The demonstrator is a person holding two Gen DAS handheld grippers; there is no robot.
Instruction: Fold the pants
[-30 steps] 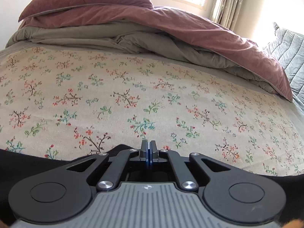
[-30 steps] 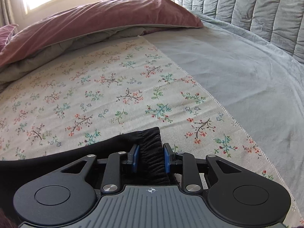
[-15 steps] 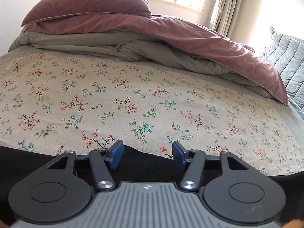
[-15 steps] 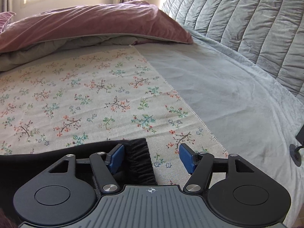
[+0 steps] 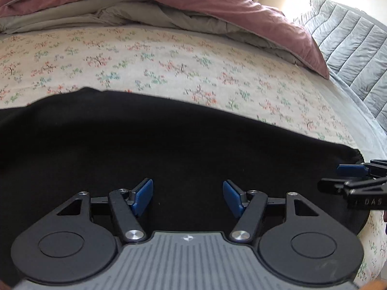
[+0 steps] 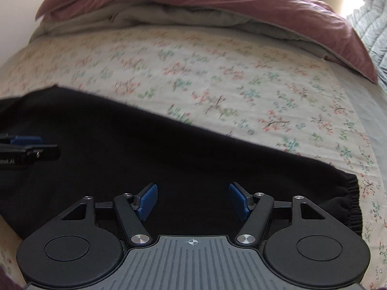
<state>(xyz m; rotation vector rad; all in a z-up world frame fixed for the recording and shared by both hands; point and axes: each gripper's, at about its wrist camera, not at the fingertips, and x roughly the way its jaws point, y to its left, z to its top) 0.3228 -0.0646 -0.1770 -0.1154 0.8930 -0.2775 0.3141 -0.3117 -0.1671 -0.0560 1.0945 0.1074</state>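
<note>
The black knit pants [image 5: 169,145] lie spread as one long dark band across the cream floral-print bedspread [image 5: 169,55], directly under and ahead of both claws. The left gripper [image 5: 188,197] hovers over the cloth with its blue-padded jaws wide apart, holding nothing. The right gripper [image 6: 193,200] is likewise spread and empty, with the gathered elastic waistband [image 6: 350,203] just off to its right. Beyond the claws, a rumpled mauve-and-grey duvet [image 5: 193,4] is heaped at the far end of the bed.

The pants look laid flat, probably with one fold made lengthwise; any crosswise folding into a compact stack seems yet to be done.

A second ago the left claw was pinched shut and the right clamped the waistband; half a second ago both had opened, and now both have drawn back over the garment.
</note>
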